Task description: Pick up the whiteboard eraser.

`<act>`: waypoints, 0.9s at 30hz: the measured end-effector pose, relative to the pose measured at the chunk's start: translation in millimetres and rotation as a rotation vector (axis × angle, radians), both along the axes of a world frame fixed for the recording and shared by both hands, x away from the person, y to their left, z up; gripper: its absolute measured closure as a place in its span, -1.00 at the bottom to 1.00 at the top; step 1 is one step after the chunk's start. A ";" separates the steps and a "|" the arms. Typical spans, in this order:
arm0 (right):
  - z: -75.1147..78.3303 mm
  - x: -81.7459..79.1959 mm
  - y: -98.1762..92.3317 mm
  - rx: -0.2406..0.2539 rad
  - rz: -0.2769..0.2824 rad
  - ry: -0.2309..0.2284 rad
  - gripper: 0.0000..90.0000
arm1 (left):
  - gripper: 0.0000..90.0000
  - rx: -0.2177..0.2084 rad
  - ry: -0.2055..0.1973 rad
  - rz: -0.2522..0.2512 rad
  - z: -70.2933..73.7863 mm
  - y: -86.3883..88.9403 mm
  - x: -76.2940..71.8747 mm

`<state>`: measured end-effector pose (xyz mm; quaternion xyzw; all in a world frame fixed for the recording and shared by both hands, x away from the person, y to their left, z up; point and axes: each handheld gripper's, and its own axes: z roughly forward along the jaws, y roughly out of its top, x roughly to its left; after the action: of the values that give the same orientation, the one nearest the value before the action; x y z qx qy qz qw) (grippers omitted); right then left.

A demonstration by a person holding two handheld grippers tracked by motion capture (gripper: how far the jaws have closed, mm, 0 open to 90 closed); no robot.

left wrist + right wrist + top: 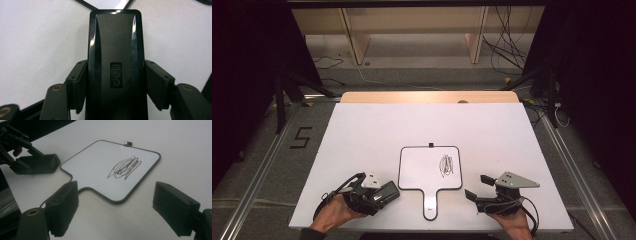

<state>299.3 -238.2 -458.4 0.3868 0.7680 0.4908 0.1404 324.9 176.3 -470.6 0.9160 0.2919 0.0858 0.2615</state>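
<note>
One whiteboard (430, 167), paddle-shaped with a short handle, lies flat on the white table (362, 130). One black scribble (446, 166) sits on its right half. One black eraser (384, 192) (brand "deli" embossed on its top) sits just off the board's lower left corner. Two grippers, one per hand.

The high view gives the layout: left gripper (387, 192) at the board's left, right gripper (477, 187) right of the handle, both near the table's front edge, and a floor marking "5" (301, 137) off to the left. The left gripper view shows what the high view can't: the eraser (116, 65) close up, logo readable, with a jaw pad against each long side and a sliver of the board's edge at the top. The right gripper view shows the scribble (125, 167) in detail and a small black clip (128, 143) on the board's far edge, with the left gripper and eraser (37, 163) at upper left.

Left gripper (116, 85): jaws clamped on the eraser's two long sides, pads touching it, eraser resting on the table. Right gripper (125, 210): jaws spread wide, nothing between them but bare table and the board's near corner, touching nothing, pointing toward the whiteboard (110, 170).
</note>
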 end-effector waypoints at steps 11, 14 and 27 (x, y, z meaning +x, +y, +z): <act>0.3 -0.3 -0.7 0.003 -0.004 0.005 -0.52 | -0.11 -0.063 -0.016 0.043 6.9 5.0 1.1; 0.3 -0.3 -0.7 0.006 -0.005 0.006 -0.52 | -0.11 -0.080 -0.023 0.054 8.8 4.9 1.1; 0.3 0.0 -1.4 0.012 -0.009 0.004 -0.52 | -0.11 -0.185 -0.022 0.139 23.5 5.5 5.2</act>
<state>299.2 -239.6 -458.1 0.3920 0.7636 0.4939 0.1390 330.1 181.8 -447.1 0.8644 0.3586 0.0866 0.3417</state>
